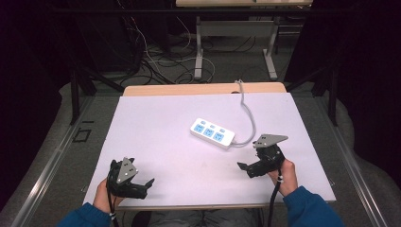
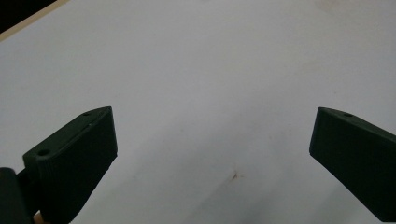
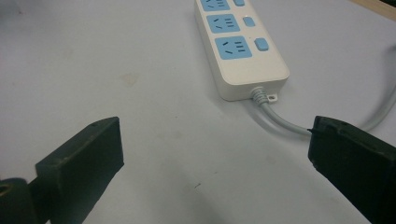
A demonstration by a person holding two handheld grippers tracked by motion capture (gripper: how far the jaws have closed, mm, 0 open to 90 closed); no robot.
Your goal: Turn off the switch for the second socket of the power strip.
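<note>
White power strip (image 1: 212, 133) w/ three blue sockets lies mid-desk (image 1: 156, 142), grey cord (image 1: 248, 116) trailing to far edge. Right tongs (image 1: 247, 168) sit near its cord end, left tongs (image 1: 145, 184) at near-left corner; both apart, empty. Strip looks rigid, light, smooth plastic; best gripped across its narrow sides.

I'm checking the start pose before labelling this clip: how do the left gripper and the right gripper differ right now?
The right gripper sits close to the power strip and its grey cord, while the left gripper rests by the table's near edge, far from both. The right gripper faces the strip's cord end; the left gripper faces bare tabletop. Both are open, hold nothing and are each held in a hand.
</note>
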